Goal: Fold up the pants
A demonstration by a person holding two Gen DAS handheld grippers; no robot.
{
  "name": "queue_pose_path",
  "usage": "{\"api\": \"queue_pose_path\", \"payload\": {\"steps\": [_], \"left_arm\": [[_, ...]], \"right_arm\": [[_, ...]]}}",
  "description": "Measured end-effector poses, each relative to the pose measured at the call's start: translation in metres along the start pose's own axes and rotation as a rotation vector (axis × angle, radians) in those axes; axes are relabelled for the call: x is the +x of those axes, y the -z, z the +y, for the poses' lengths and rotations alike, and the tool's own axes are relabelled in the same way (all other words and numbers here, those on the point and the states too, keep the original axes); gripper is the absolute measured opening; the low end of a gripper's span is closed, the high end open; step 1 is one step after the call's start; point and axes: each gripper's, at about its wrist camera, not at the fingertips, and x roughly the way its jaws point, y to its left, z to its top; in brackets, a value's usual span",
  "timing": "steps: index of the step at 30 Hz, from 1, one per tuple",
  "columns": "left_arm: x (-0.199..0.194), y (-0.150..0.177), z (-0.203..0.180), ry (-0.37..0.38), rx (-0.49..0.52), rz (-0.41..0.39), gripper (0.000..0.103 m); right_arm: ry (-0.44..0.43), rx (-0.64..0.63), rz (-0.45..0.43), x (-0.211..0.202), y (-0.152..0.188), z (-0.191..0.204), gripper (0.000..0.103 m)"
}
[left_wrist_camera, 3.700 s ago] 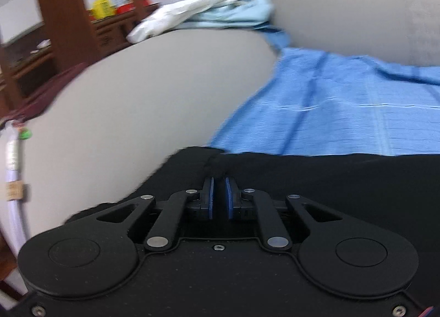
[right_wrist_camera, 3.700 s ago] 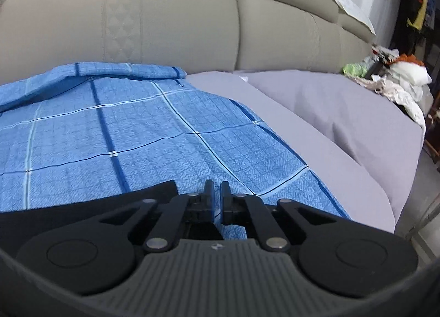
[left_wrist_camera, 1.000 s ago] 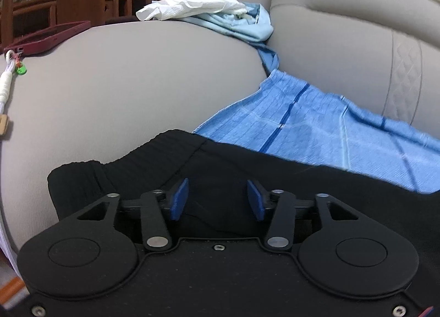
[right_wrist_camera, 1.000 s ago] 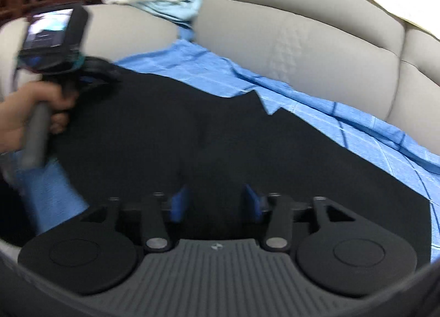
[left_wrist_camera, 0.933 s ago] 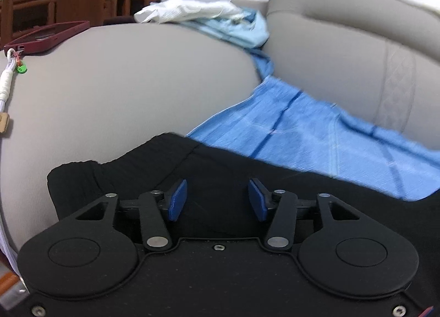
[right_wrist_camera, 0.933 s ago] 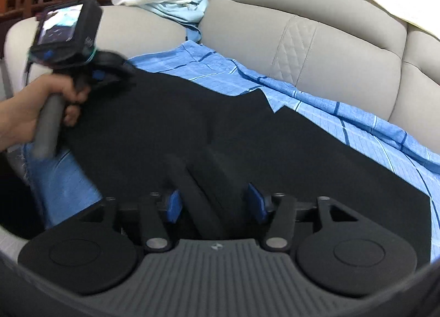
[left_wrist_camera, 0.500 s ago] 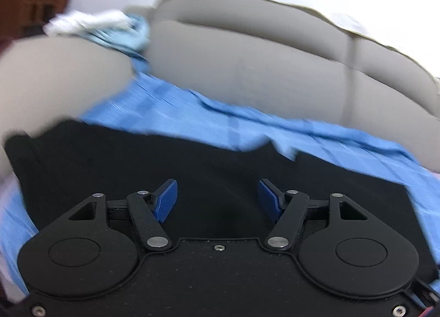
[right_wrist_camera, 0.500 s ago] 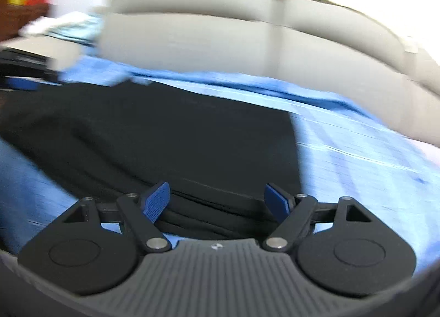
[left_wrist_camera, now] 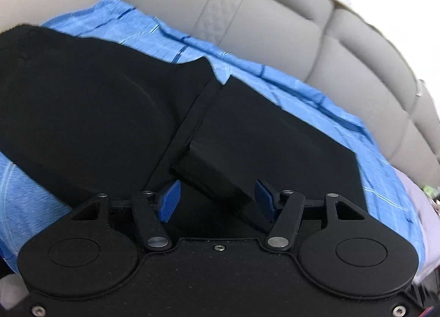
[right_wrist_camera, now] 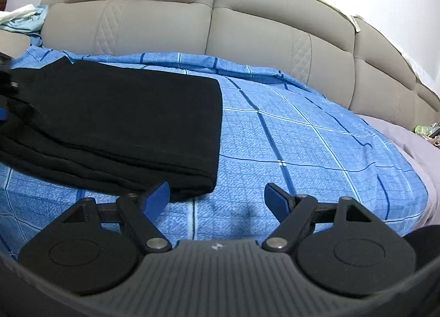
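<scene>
Black pants [left_wrist_camera: 104, 108] lie folded on a blue checked sheet [left_wrist_camera: 288, 94] on the sofa seat. In the left wrist view a folded leg end [left_wrist_camera: 217, 176] lies across the pants, just ahead of my left gripper [left_wrist_camera: 217, 201], which is open and holds nothing. In the right wrist view the pants [right_wrist_camera: 123, 113] lie at the left with a straight folded edge. My right gripper [right_wrist_camera: 217, 201] is open and empty, over the sheet [right_wrist_camera: 302, 146] just off the pants' near right corner.
The beige sofa back [right_wrist_camera: 247, 31] runs behind the sheet. Light blue and white clothes [right_wrist_camera: 22, 20] sit on the left armrest. A lilac cover [right_wrist_camera: 412, 141] and clutter lie at the right end.
Both grippers, shut on the pants earlier, have opened and let go. The pants now lie folded over. The left view has swung right along the pants; the right gripper has drawn back to the folded edge.
</scene>
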Motion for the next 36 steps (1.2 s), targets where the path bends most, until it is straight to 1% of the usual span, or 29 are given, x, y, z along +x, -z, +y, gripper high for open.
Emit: {"api": "queue_pose_path", "payload": {"steps": [1,2,3,4,5,6,8,10,12,13,14,16,18,21,24,28,30,32,33,34,36], "left_arm": [[0.006,-0.002,0.000,-0.004,-0.009,-0.008,0.055],[0.007,-0.003,-0.003,-0.022,-0.011,-0.036,0.035],[0.008,-0.004,-0.007,-0.069,-0.006,-0.050,0.014],[0.007,-0.005,-0.009,-0.094,0.002,-0.047,0.005],[0.002,-0.006,-0.010,-0.107,-0.007,-0.067,0.004],[-0.008,-0.006,-0.012,-0.103,-0.001,-0.103,0.004],[-0.026,-0.003,-0.019,-0.112,0.060,-0.161,0.005],[-0.036,0.002,-0.023,-0.130,0.114,-0.188,0.005],[-0.036,0.009,-0.021,-0.160,0.139,-0.176,0.006],[-0.033,0.014,-0.017,-0.187,0.149,-0.160,0.007],[-0.028,0.019,-0.013,-0.225,0.149,-0.132,0.007],[-0.020,0.025,-0.005,-0.263,0.124,-0.084,0.007],[-0.020,0.030,-0.001,-0.267,0.132,-0.107,0.009],[-0.019,0.033,-0.005,-0.292,0.173,-0.105,0.010],[-0.016,0.034,-0.008,-0.300,0.195,-0.106,0.010],[-0.013,0.035,-0.014,-0.317,0.227,-0.112,0.010],[-0.012,0.035,-0.014,-0.316,0.226,-0.114,0.010],[-0.013,0.035,-0.013,-0.311,0.223,-0.111,0.010],[-0.013,0.035,-0.012,-0.306,0.220,-0.108,0.010],[-0.015,0.035,-0.012,-0.296,0.213,-0.103,0.010],[-0.015,0.036,-0.013,-0.269,0.199,-0.091,0.011]], "right_arm": [[-0.003,0.004,-0.001,-0.003,0.001,-0.002,0.086],[-0.008,0.007,-0.001,-0.003,0.002,-0.001,0.086],[-0.012,0.009,-0.002,-0.003,0.005,-0.002,0.086],[-0.016,0.009,-0.002,-0.003,0.006,-0.002,0.086],[-0.020,0.008,-0.003,-0.004,0.007,-0.001,0.086],[-0.023,0.007,-0.004,-0.003,0.008,-0.001,0.086],[-0.031,0.001,-0.010,-0.003,0.009,-0.001,0.086],[-0.053,0.000,-0.021,-0.004,0.010,-0.002,0.088],[-0.077,0.002,-0.027,-0.004,0.011,-0.002,0.089],[-0.086,-0.002,-0.029,-0.003,0.012,-0.001,0.089],[-0.089,-0.010,-0.030,-0.002,0.012,0.000,0.089],[-0.083,-0.037,-0.033,0.000,0.012,0.004,0.089],[-0.054,-0.064,-0.032,0.002,0.013,0.006,0.090],[0.023,-0.083,-0.028,0.004,0.013,0.003,0.091],[0.068,-0.078,-0.024,0.005,0.012,-0.002,0.091],[0.097,-0.105,-0.053,0.008,0.009,0.002,0.091],[0.091,-0.110,-0.084,0.013,0.005,0.007,0.091],[0.075,-0.115,-0.087,0.020,0.000,0.009,0.084],[0.079,-0.126,-0.081,0.023,-0.003,0.010,0.073],[0.096,-0.151,-0.070,0.022,-0.006,0.012,0.068],[0.132,-0.179,-0.078,0.018,-0.011,0.007,0.068]]}}
